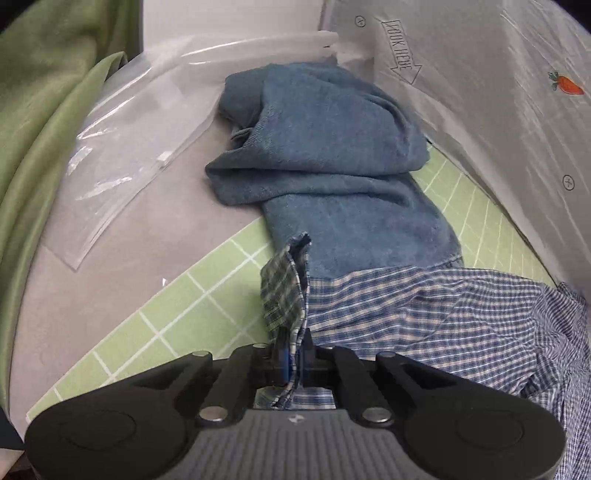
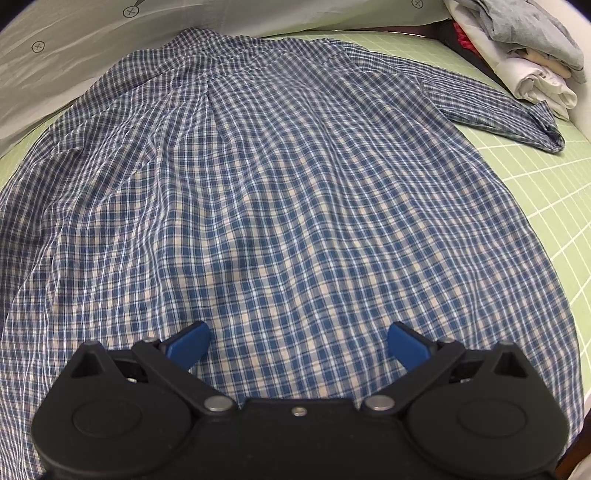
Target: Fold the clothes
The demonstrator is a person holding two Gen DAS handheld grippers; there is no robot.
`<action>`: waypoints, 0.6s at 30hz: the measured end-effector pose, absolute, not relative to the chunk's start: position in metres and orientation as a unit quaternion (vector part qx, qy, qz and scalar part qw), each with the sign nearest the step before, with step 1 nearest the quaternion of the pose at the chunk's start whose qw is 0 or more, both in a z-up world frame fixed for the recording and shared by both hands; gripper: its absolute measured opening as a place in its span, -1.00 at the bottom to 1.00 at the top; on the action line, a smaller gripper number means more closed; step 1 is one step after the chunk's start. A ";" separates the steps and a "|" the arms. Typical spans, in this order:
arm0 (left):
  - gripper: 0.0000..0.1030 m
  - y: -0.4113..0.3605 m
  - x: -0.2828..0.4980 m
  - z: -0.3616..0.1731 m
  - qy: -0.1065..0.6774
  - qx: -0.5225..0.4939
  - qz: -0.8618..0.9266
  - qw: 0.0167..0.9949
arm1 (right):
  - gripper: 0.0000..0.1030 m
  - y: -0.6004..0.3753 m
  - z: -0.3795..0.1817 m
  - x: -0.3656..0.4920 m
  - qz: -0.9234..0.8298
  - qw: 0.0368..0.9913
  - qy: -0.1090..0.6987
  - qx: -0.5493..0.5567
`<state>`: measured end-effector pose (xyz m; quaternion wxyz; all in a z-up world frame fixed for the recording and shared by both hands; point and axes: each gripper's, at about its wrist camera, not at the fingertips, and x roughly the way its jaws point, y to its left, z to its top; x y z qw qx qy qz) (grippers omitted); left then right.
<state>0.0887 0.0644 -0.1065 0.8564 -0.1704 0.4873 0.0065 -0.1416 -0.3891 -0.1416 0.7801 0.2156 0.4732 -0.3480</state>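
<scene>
Left tool [image 1: 290, 363] clamped on hem of thin blue-and-white plaid cotton shirt [image 2: 258, 192]; right tool [image 2: 298, 345] wide open, empty, over its wrinkled back panel.

Green grid mat [image 1: 184, 317] over a grey tabletop [image 1: 155, 229].
Backed by a white plastic sheet [image 1: 480, 110] printed with an arrow, small circled marks and a carrot; bordered on the left by a green curtain [image 1: 40, 122]. Clear plastic bag [image 1: 122, 147] lying flat on the grey surface. White wall [image 1: 221, 18] behind. Soft, even light, no hard shadows.
</scene>
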 end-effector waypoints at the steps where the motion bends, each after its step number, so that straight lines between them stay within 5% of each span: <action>1: -0.92 0.058 0.091 -0.102 0.483 -0.170 -0.004 0.859 | 1.00 -0.389 -0.141 -0.141 -0.351 0.780 0.473 0.211; 15: -0.92 -0.093 0.054 -0.055 0.448 -0.084 -0.198 0.868 | 1.00 -0.412 -0.127 -0.164 -0.375 0.789 0.432 0.225; 18: -0.69 -0.128 0.041 -0.049 0.445 -0.065 -0.234 0.862 | 1.00 -0.419 -0.126 -0.172 -0.376 0.789 0.429 0.230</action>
